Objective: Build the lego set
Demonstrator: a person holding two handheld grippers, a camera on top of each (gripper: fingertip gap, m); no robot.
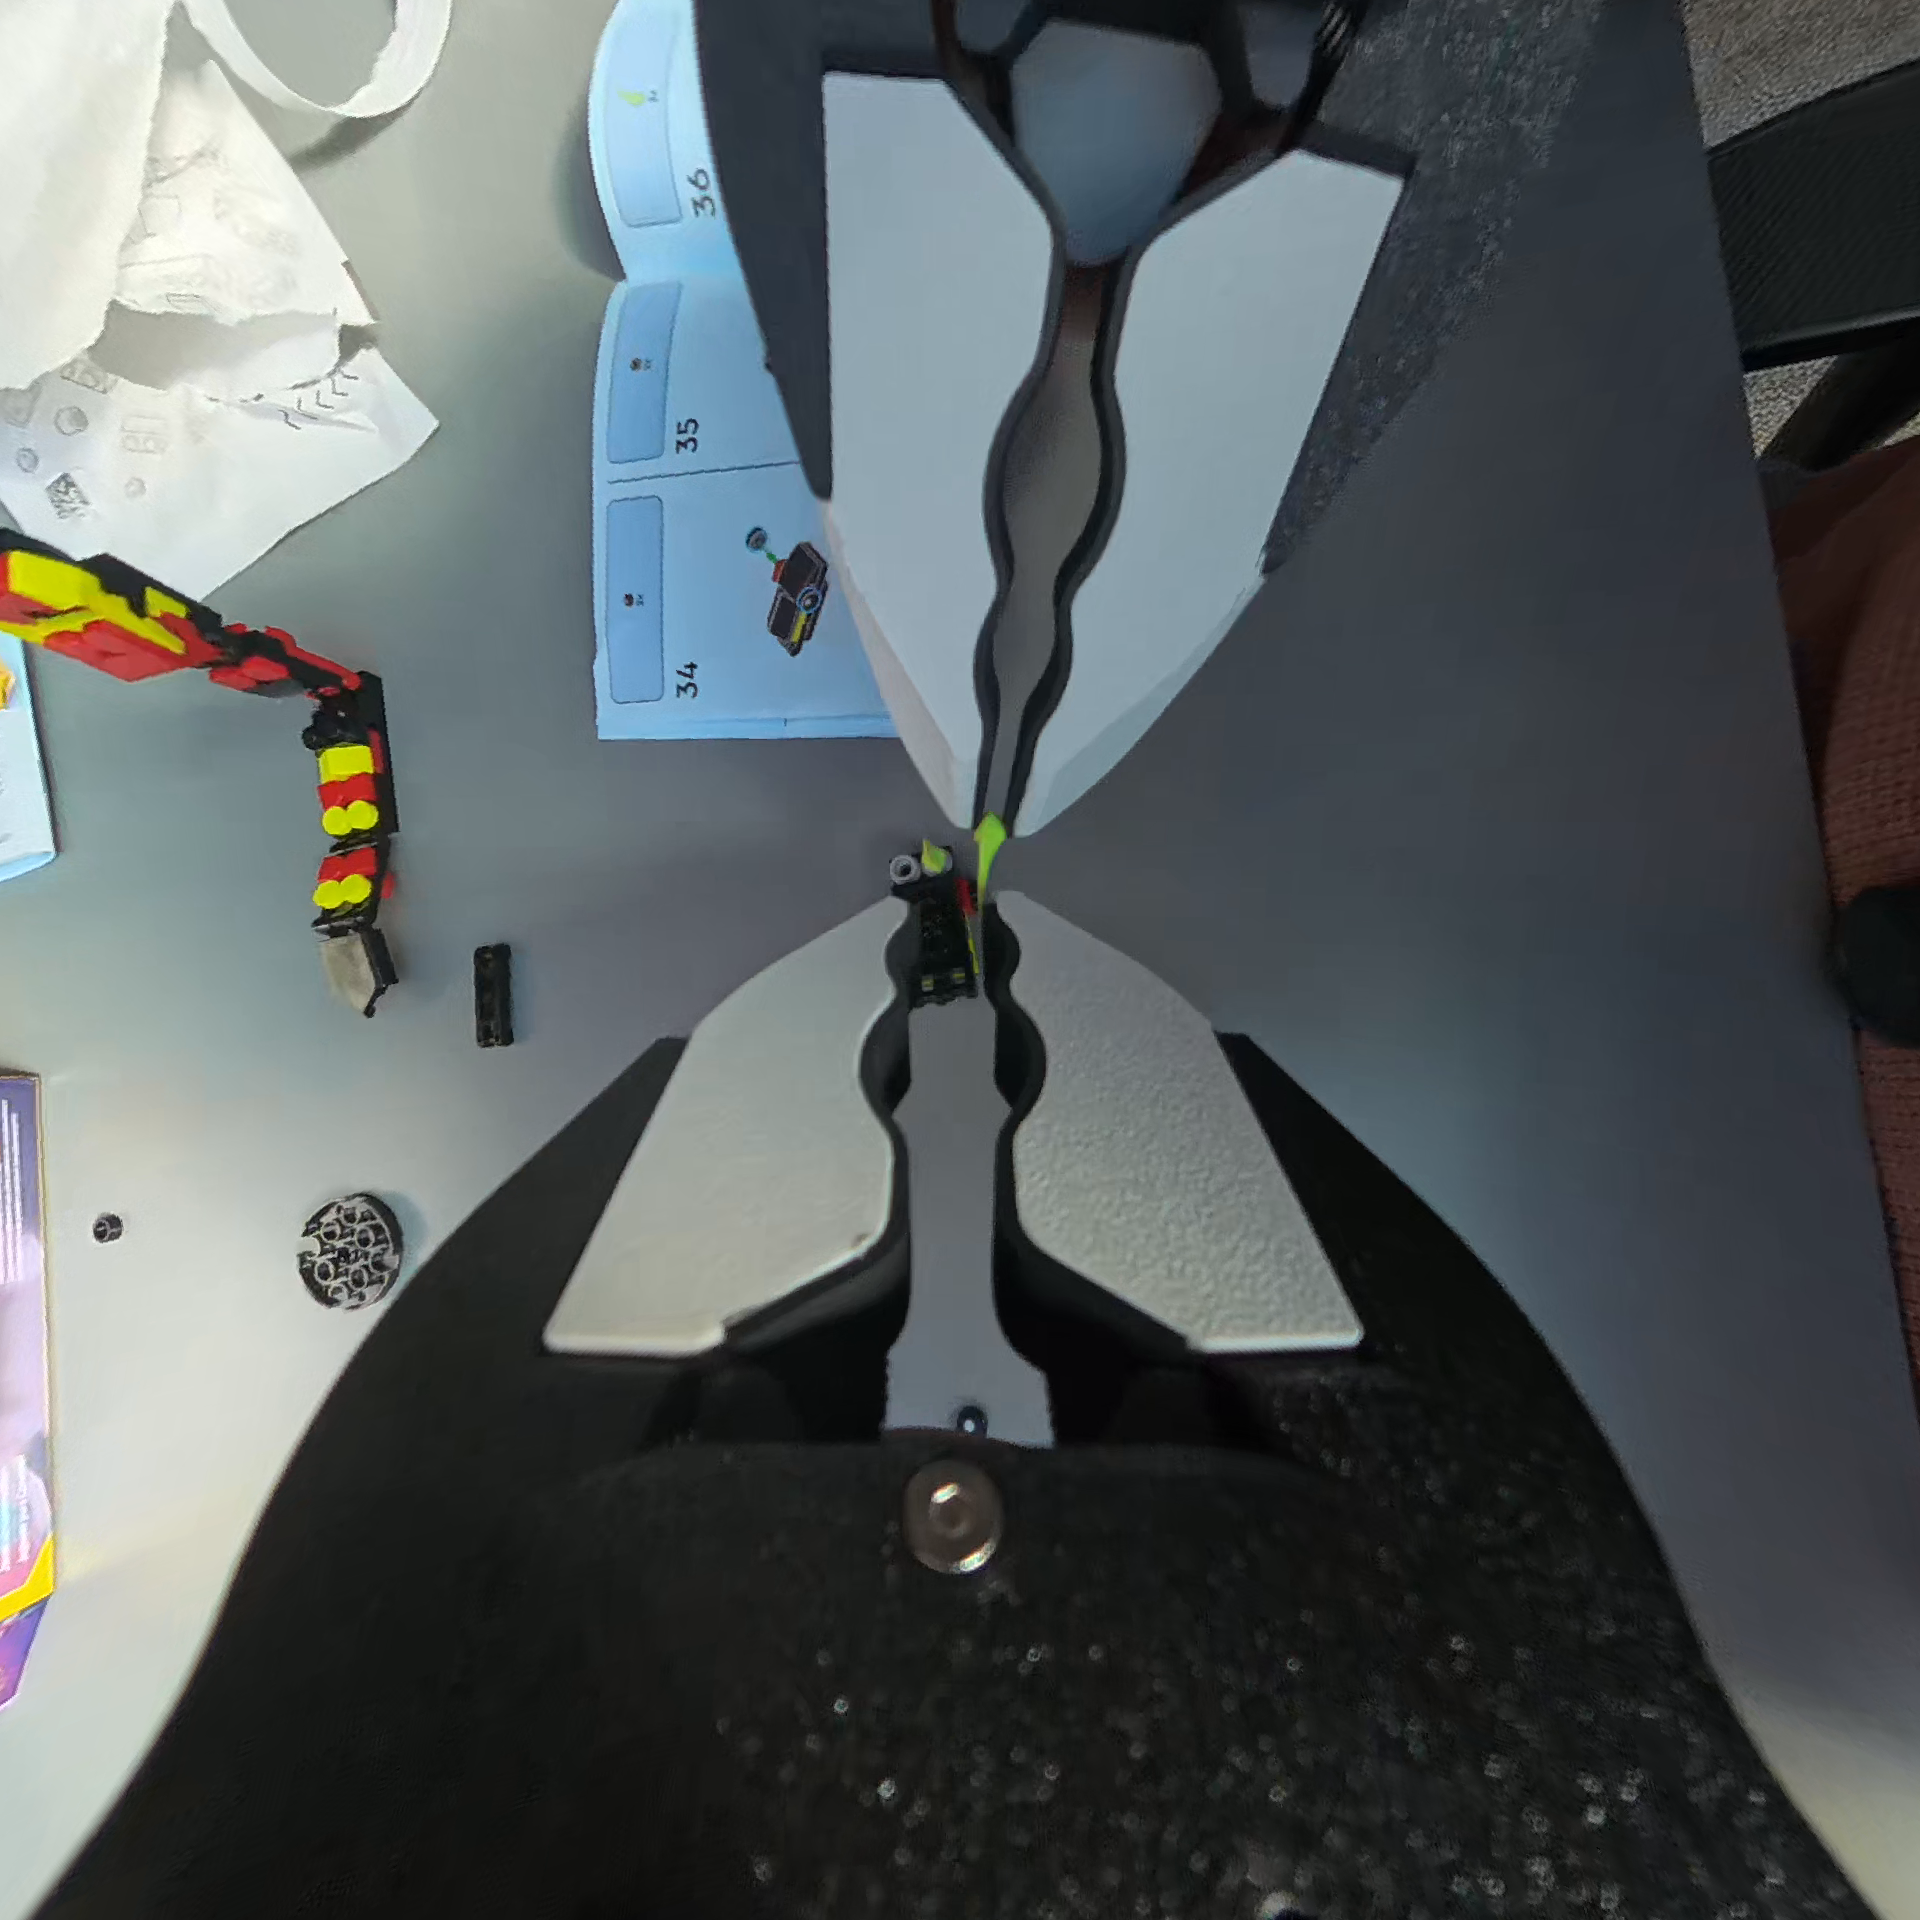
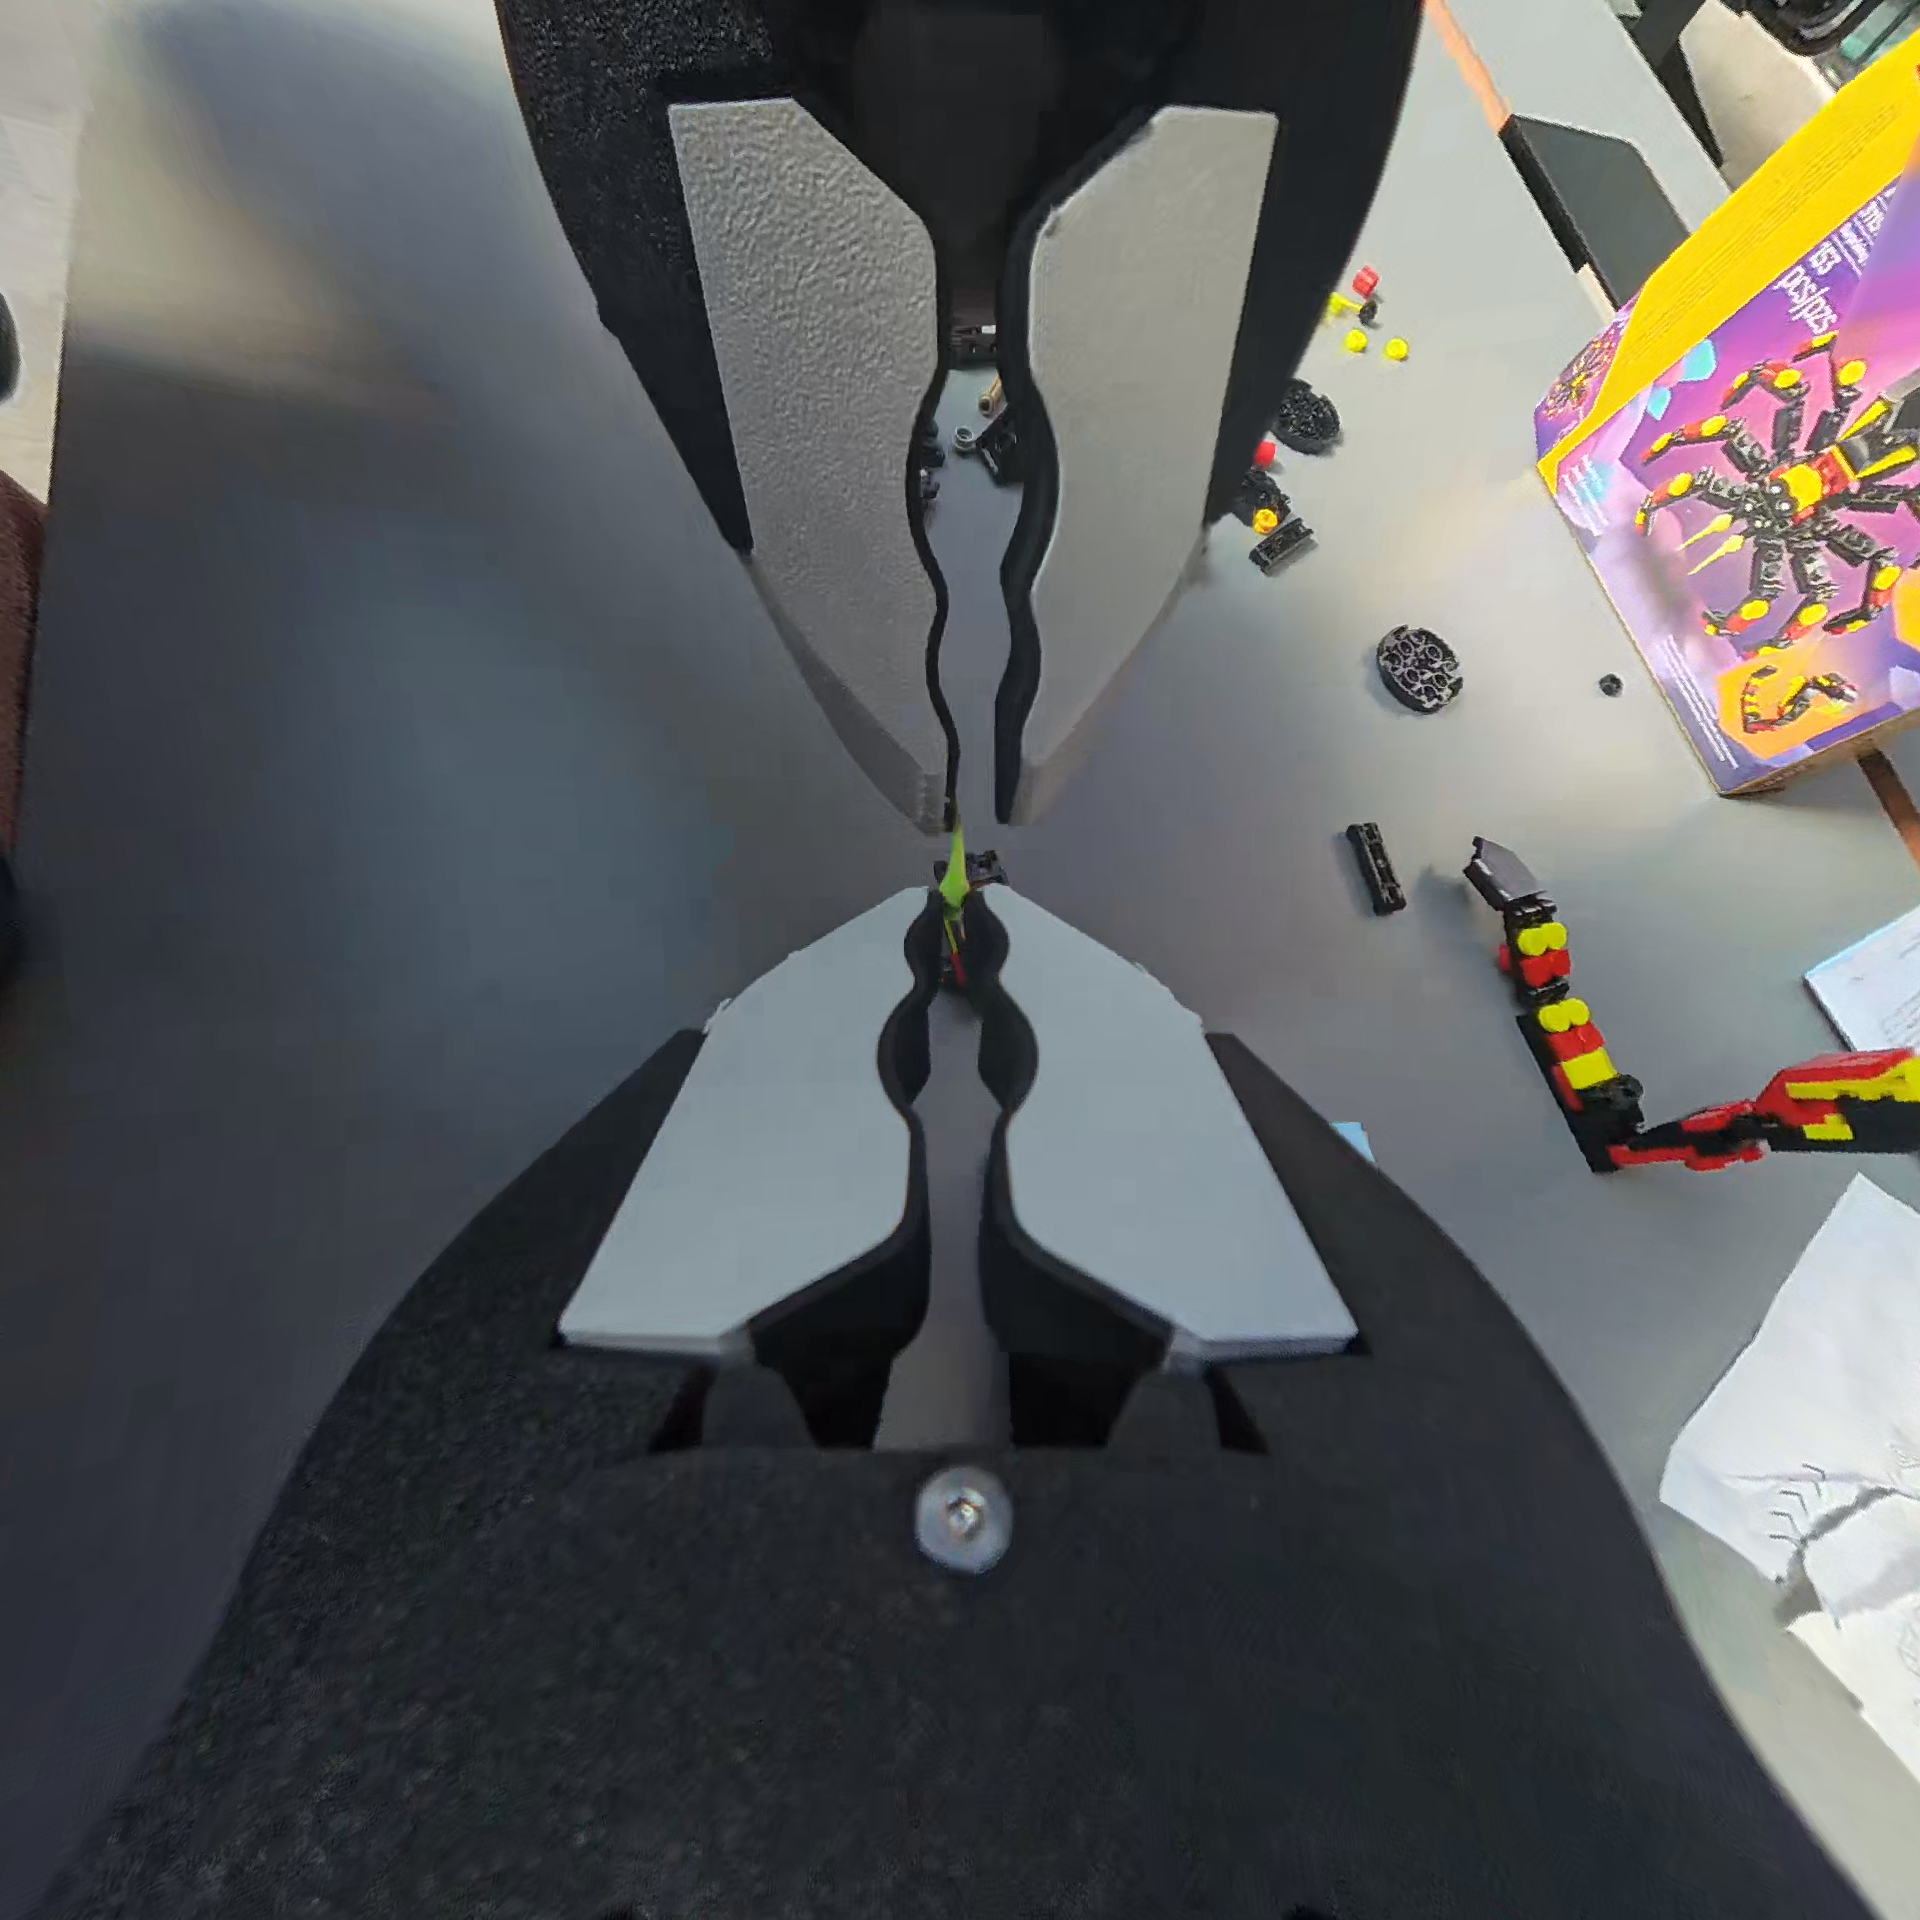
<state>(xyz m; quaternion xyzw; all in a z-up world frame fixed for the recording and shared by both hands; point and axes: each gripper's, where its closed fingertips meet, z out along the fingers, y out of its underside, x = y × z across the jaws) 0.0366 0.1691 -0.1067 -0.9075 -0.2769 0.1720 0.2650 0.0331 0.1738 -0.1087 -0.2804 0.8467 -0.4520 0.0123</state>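
My left gripper is shut on a small black assembly with yellow and red bits, held above the grey table. My right gripper comes from the opposite side, tip to tip with the left. It is shut on a lime-green spike that touches the assembly's end. In the right wrist view my right gripper pinches the spike, and the left gripper faces it from above. How the spike joins the assembly is hidden by the fingertips.
A red, yellow and black jointed leg lies at the left, with a small black plate and a round black piece near it. The open instruction booklet, torn paper bag, set box and loose pieces lie around. My left and right fingertips are right by each other. The small black plate is about equally far from each gripper, around 15 cm. The right camera catches it too, in the right wrist view.
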